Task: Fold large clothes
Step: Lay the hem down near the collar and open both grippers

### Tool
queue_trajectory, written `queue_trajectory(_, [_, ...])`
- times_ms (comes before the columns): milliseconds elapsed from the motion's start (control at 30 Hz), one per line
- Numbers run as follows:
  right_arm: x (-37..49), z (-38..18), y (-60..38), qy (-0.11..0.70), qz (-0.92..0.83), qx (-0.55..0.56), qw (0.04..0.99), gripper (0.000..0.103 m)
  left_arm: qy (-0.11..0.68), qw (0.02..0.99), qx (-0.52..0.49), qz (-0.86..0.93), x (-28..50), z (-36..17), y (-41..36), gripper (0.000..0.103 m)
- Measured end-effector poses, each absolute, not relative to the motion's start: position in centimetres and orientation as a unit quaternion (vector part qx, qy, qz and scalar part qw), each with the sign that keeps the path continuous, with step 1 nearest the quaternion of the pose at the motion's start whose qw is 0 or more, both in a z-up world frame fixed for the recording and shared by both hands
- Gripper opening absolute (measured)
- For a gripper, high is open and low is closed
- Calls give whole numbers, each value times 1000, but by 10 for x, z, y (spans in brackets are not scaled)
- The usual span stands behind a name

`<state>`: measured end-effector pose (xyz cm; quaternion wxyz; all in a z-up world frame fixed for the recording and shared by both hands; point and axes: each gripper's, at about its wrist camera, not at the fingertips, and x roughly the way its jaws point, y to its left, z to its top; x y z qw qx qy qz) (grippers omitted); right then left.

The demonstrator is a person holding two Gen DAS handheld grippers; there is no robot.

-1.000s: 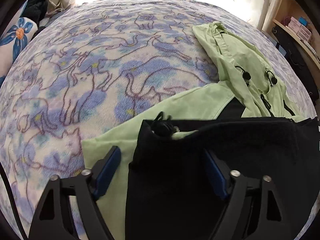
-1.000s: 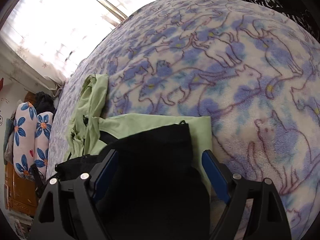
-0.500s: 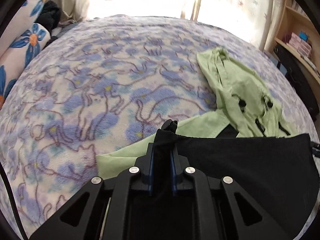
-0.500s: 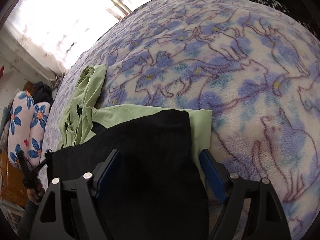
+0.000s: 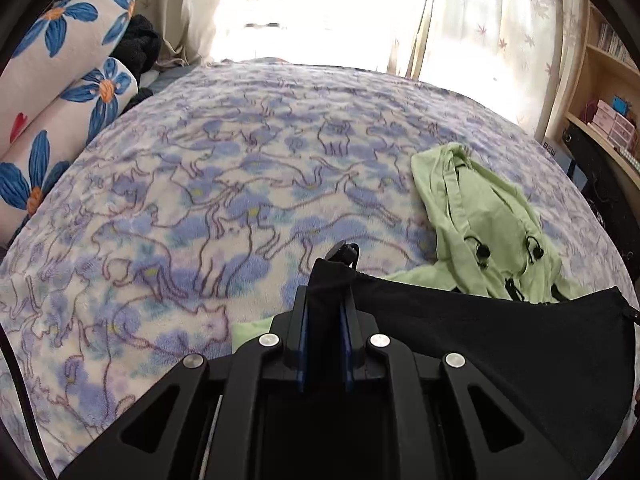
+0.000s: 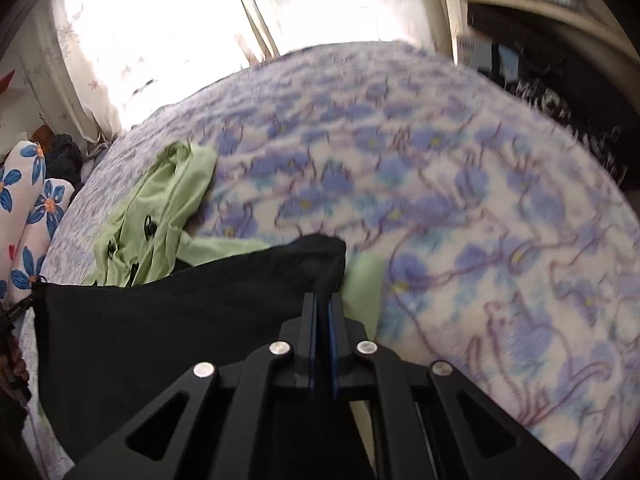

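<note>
The left gripper (image 5: pixel 325 312) is pinching one corner of the black hem (image 5: pixel 480 332) of a green and black jacket (image 5: pixel 486 216). Its two blue pads are pressing tight on the cloth, and a small black cord end is sticking out just past the tips. The right gripper (image 6: pixel 323 300) is pinching the other corner of the same black hem (image 6: pixel 180 308), with its pads squeezed together on the fabric.

The black cloth is stretching sideways from each gripper toward the other one. The green hood of the jacket, with its black cord stoppers, is lying ahead of the grippers on the fleece cat blanket (image 5: pixel 224 208) that covers the bed. A little green is peeking out just under each gripper. Flower pillows (image 5: pixel 60 92) are sitting far off to the left.

It looks like the person is getting ready to fold the bottom of the jacket up toward the hood.

Things could go wrong here. Each gripper is holding only a small bit of corner, so a hard tug could make the cloth slip out. If one gripper is moving faster than the other, the fold could come out crooked. The right view is blurry, so quick moving could bunch up the green part underneath.
</note>
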<state>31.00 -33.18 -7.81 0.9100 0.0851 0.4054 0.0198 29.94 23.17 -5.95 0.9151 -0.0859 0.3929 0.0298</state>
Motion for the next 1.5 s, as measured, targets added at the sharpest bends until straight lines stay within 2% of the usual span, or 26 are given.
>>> queue_trajectory(167, [322, -65, -325, 377, 12, 83, 922, 3, 380, 919, -93, 56, 307, -58, 232, 10])
queue_trajectory(400, [359, -115, -309, 434, -22, 35, 900, 3, 432, 894, -77, 86, 325, -111, 234, 10])
queue_trajectory(500, [362, -123, -298, 435, -32, 3, 900, 3, 446, 887, -73, 96, 327, -128, 232, 12])
queue_trajectory(600, [361, -118, -292, 443, -51, -14, 895, 4, 456, 881, -77, 99, 327, -126, 233, 16])
queue_trajectory(667, [356, -107, -288, 442, -71, -19, 894, 5, 467, 874, -76, 110, 324, -121, 234, 26])
queue_trajectory(733, [345, -90, -282, 418, -81, -13, 905, 7, 459, 877, -71, 120, 315, -109, 232, 27])
queue_trajectory(800, [326, -67, -268, 378, -71, 6, 923, 12, 438, 888, -64, 123, 302, -95, 226, 30])
queue_trajectory(833, [320, -61, -260, 366, -60, 11, 929, 23, 432, 892, -62, 121, 297, -90, 222, 32])
queue_trajectory(867, [313, -55, -248, 355, -39, 16, 934, 40, 422, 898, -59, 108, 290, -83, 210, 32])
queue_trajectory(933, [306, -52, -216, 354, 19, 16, 935, 55, 413, 906, -54, 75, 280, -76, 188, 32])
queue_trajectory(1100, [304, -82, -132, 395, 103, -60, 911, 55, 421, 904, -18, 65, 283, -87, 144, 32])
queue_trajectory(1200, [315, -106, -125, 423, 84, -86, 898, 54, 438, 893, 6, 101, 294, -108, 148, 32])
queue_trajectory(1333, [333, -125, -186, 445, 3, -61, 894, 54, 452, 882, -19, 135, 298, -127, 187, 34])
queue_trajectory(1500, [339, -133, -306, 464, -120, 17, 878, 52, 459, 874, -67, 146, 291, -129, 227, 34])
